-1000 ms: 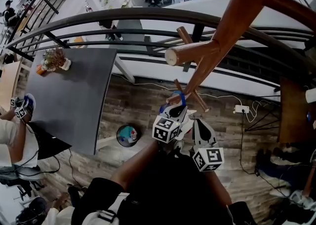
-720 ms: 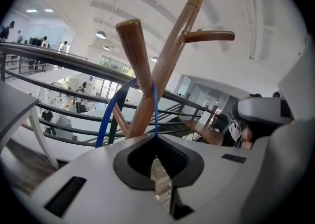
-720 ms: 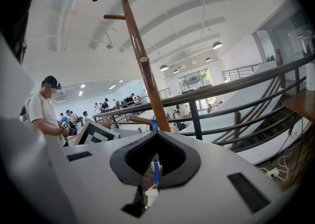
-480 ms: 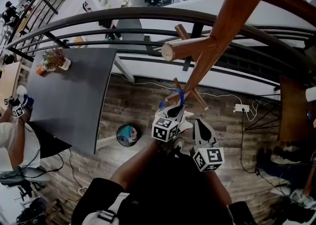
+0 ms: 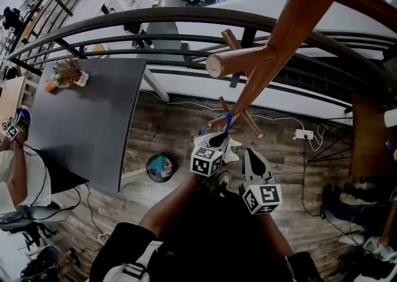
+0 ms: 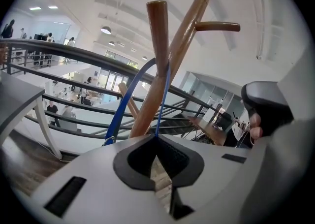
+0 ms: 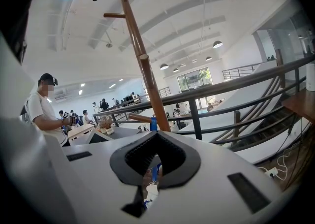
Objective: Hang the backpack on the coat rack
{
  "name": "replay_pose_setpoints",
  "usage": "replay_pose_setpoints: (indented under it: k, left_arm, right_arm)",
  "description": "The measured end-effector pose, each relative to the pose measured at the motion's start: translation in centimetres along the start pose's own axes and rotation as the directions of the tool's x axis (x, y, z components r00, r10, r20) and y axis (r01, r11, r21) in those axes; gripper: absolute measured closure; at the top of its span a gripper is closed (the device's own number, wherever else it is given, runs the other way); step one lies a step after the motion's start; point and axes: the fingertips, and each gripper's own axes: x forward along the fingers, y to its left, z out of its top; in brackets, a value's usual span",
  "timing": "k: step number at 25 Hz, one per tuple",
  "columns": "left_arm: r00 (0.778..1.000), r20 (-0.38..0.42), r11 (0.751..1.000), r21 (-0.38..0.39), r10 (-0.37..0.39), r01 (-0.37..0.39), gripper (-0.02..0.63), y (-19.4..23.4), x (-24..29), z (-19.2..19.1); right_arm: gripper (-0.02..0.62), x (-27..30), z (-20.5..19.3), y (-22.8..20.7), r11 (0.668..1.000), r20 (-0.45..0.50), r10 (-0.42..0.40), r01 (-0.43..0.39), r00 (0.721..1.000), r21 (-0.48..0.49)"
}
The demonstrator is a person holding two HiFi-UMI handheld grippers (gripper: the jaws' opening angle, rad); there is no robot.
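Observation:
The wooden coat rack (image 5: pixel 273 57) slants from the top right down to the middle of the head view. The backpack (image 5: pixel 217 237) is a black mass low down, under both grippers. Its blue loop (image 5: pixel 227 120) lies over a low peg (image 5: pixel 242 119). In the left gripper view the blue loop (image 6: pixel 129 97) runs round an upright peg (image 6: pixel 157 36) and down into the jaws. My left gripper (image 5: pixel 218 139) (image 6: pixel 158 142) is shut on that loop. My right gripper (image 5: pixel 249 154) (image 7: pixel 147 169) sits just right of it, jaws together, with nothing seen between them.
A curved dark railing (image 5: pixel 155 23) runs behind the rack, with a lower floor beyond. A dark grey table (image 5: pixel 93 126) with a potted plant (image 5: pixel 67 75) stands at left, a person (image 5: pixel 12 169) beside it. A round bin (image 5: pixel 160 169) and a power strip (image 5: pixel 303 136) lie on the wood floor.
The blue loop has drawn in closer against the low peg and my left gripper has sunk slightly. The right gripper has hardly moved. The person at left has raised a hand.

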Motion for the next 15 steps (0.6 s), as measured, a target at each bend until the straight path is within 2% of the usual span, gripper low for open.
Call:
replay_pose_setpoints:
  k: [15]
  left_arm:
    - [1.000,-0.018,0.999,-0.023,0.025,-0.026,0.595,0.66,0.27,-0.73]
  right_arm:
    - [0.583,0.01,-0.07,-0.02,1.000,-0.001,-0.003,0.003,1.000,0.002]
